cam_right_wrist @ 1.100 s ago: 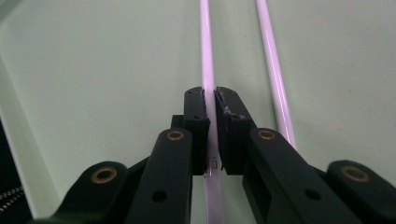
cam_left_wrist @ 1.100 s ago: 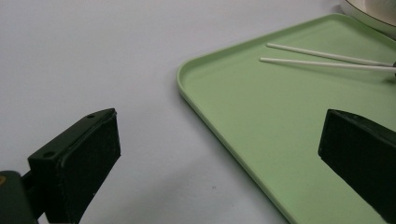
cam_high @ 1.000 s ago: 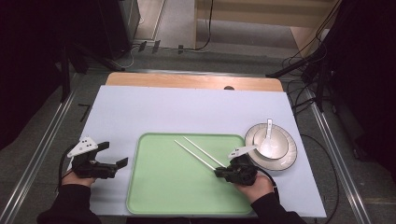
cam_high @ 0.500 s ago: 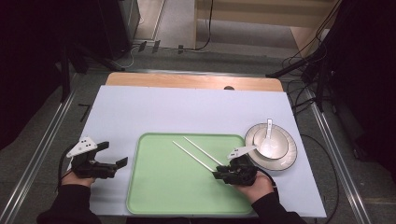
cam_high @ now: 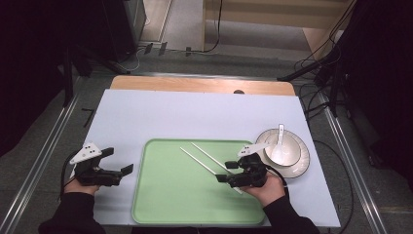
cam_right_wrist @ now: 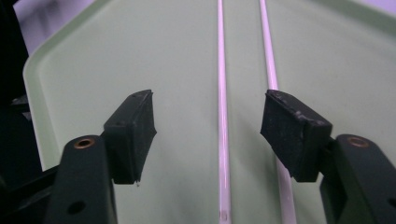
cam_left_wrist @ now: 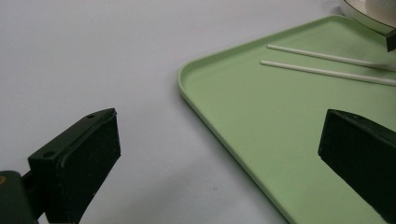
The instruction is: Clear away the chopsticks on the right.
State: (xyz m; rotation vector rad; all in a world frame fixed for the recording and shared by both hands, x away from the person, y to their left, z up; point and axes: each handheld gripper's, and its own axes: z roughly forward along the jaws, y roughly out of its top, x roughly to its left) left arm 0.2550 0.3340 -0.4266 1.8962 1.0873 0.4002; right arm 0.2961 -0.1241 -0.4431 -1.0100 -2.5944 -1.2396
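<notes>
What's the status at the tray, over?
Right gripper jaws just opened, apart, both chopsticks lying loose on the green tray. Left gripper open, empty, beside the tray's left edge. Nothing in the way; plate with spoon sits right, over.

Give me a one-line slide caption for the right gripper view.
Right gripper, jaws just opened, poised over two white chopsticks lying on the green tray.

There are no words to read here. No numbers, labels or signs can be made out on any thing.
</notes>
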